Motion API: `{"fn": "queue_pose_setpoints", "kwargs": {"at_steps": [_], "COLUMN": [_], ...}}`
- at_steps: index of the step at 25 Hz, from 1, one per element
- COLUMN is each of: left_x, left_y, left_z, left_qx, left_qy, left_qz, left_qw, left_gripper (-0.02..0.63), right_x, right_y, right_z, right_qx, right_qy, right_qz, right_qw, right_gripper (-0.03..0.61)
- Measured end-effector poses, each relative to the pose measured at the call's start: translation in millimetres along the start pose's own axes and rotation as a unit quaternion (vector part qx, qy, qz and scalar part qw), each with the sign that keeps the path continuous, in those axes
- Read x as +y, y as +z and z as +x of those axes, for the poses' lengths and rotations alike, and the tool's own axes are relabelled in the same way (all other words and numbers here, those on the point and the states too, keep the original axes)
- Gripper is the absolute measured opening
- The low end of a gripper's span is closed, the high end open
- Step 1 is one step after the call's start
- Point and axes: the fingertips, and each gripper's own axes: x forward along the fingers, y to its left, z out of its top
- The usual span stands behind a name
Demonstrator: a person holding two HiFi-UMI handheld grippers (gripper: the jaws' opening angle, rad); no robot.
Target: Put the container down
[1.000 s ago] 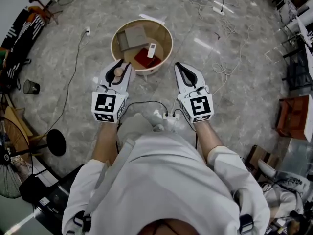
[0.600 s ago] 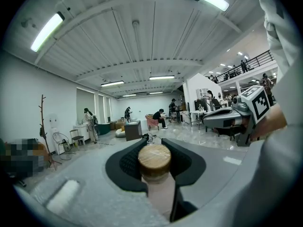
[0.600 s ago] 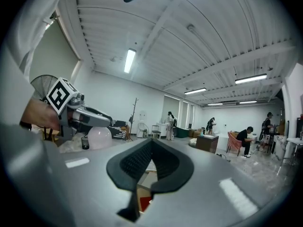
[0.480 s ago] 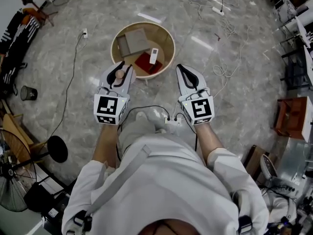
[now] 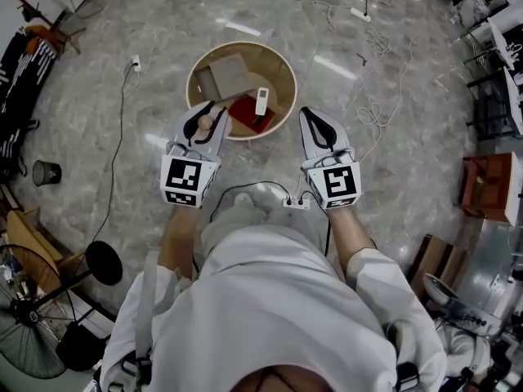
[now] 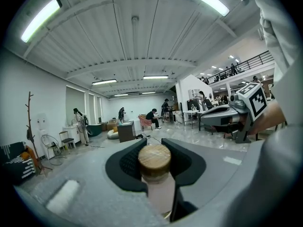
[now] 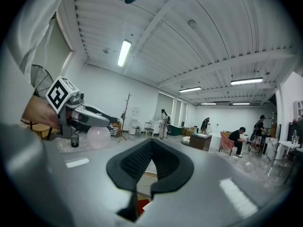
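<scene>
Left gripper (image 5: 204,111) pinches the container (image 6: 156,186), a small pale bottle with a cork-like lid. It is upright between the pads, in the air at 7 o'clock of the round tub (image 5: 245,46) on the floor. Right gripper (image 5: 315,125) is pressed together, with nothing in it. Risks, judged: the pads hold a smooth round body, so a tilt could let it slip. Released from this height it would hit the hard floor or the tub's rim. Put in the tub, it could tip against the grey box (image 5: 225,76), red item (image 5: 245,113) or white remote (image 5: 261,100). Cables by the feet at 6 o'clock could trip the person. Writing: none readable, only square markers on the gripper cubes.
</scene>
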Motion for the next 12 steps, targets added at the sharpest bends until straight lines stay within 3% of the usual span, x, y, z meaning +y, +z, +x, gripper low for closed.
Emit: {"fn": "queue_pose_setpoints", "kwargs": {"at_steps": [12], "left_x": [27], "left_y": [-10], "left_z": [43], "left_qx": [0.005], "left_qy": [-0.006], "left_qz": [0.003], "left_qw": [1.0], "left_gripper": [0.101], "right_x": [-12], "right_y": [-17], "right_z": [45], "right_qx": [0.015], "right_qy": [0.007], "right_qz": [-0.005], "right_qw": [1.0], "right_gripper": [0.005]}}
